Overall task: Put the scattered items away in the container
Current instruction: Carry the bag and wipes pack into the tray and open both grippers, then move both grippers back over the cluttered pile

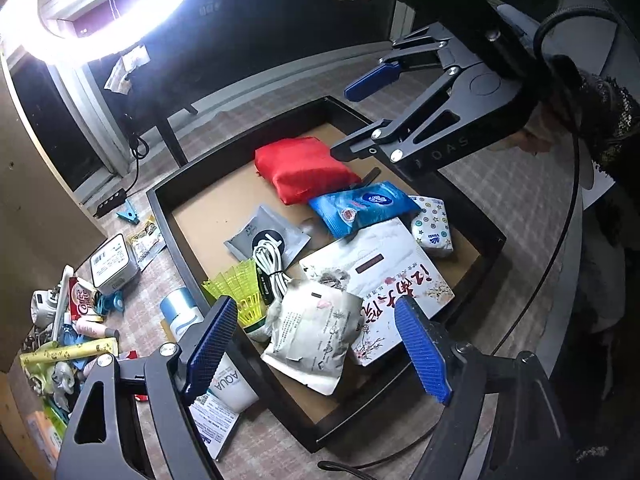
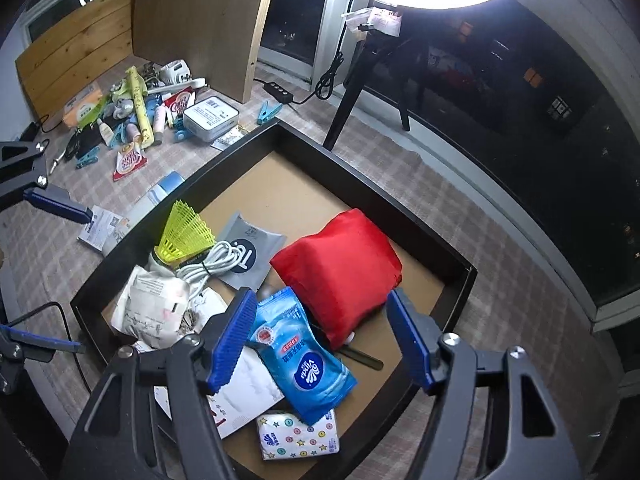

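1. Black tray (image 2: 460, 280) on the table already holds red pouch (image 2: 340, 272), blue wipes pack (image 2: 304, 360), shuttlecock (image 2: 180, 236) and more.
2. Scattered pile (image 2: 132, 120) lies well apart, past the tray's far corner.
3. Left gripper (image 1: 320, 344) and right gripper (image 2: 320, 340) hover over the tray, both spread, nothing between.
4. Probably between picks; next move: reach the pile, maybe the AQUA tube (image 1: 232, 384) beside the rim.

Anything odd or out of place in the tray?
One thing: the crumpled white paper packet at the black tray's near edge looks torn and scorched. Also, the white AQUA tube lies outside against the tray wall.
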A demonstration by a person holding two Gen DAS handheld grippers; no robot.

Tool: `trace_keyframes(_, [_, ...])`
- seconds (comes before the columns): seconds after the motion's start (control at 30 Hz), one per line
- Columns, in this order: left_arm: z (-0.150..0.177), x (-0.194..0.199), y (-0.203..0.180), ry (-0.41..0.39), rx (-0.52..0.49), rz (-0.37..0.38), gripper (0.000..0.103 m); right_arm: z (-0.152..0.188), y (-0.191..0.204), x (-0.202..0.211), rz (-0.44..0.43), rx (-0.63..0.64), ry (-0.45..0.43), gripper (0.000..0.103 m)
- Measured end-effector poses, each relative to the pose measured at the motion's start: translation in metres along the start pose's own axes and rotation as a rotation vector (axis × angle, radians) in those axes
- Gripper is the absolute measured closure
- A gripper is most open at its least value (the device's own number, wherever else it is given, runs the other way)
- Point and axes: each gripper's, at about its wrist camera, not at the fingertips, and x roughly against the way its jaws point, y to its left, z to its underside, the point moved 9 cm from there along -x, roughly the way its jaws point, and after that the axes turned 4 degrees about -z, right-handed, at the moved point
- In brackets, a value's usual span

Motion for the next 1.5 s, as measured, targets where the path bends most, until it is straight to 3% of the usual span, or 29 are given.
trace_keyframes(0.27, [0.011, 0.012, 0.013, -0.006, 0.056, -0.036, 0.025, -0.01, 0.013, 0.001, -0.021, 0.021, -0.018, 0.036])
trace_keyframes(0.53, [0.054, 0.036, 0.054, 0.002, 0.18, -0.118, 0.025, -0.035, 0.047, 0.005, -0.067, 0.061, -0.068, 0.036])
trace_keyframes(0.7, [0.101, 0.057, 0.103, 0.009, 0.279, -0.182, 0.025, -0.052, 0.082, 0.014, -0.062, 0.079, -0.093, 0.036])
trace_keyframes(0.9, [0.18, 0.071, 0.179, 0.046, 0.421, -0.246, 0.026, -0.063, 0.135, 0.022, -0.096, 0.055, -0.112, 0.037])
trace_keyframes(1.2, [0.291, 0.069, 0.271, 0.124, 0.569, -0.317, 0.027, -0.082, 0.221, 0.0, -0.125, 0.061, -0.094, 0.038])
trace_keyframes(1.5, [0.33, 0.043, 0.306, 0.163, 0.635, -0.288, 0.027, -0.115, 0.278, -0.07, -0.144, 0.121, 0.0, 0.038])
